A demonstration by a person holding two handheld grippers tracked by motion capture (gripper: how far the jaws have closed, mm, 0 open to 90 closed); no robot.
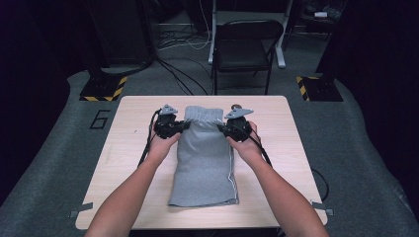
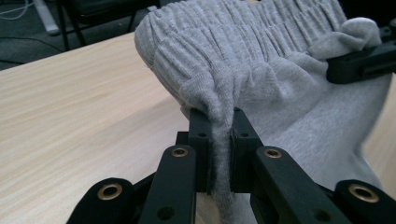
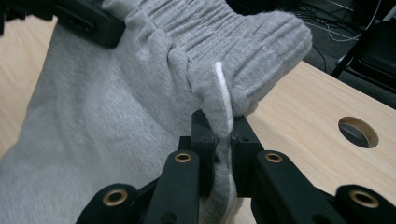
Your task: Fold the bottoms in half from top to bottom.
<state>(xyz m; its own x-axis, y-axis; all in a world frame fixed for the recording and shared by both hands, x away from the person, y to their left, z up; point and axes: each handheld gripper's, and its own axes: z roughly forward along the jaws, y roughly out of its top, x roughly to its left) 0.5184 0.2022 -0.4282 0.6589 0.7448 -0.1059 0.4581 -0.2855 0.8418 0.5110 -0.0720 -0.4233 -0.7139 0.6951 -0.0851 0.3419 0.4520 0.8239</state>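
Grey sweat shorts (image 1: pixel 205 158) with a white side stripe lie lengthwise on the wooden table (image 1: pixel 128 143), elastic waistband (image 1: pixel 203 114) at the far end. My left gripper (image 1: pixel 184 126) is shut on the left edge of the shorts just below the waistband; in the left gripper view the grey fabric (image 2: pixel 219 154) is pinched between its jaws. My right gripper (image 1: pixel 222 128) is shut on the right edge, where the fabric and white stripe (image 3: pixel 223 93) are clamped between its jaws. The waistband end is lifted off the table and bunched between the two grippers.
A round hole (image 3: pixel 357 131) in the tabletop lies just beyond the waistband on the right. A black folding chair (image 1: pixel 244 47) stands behind the table, with cables on the floor. Bare table surface lies on either side of the shorts.
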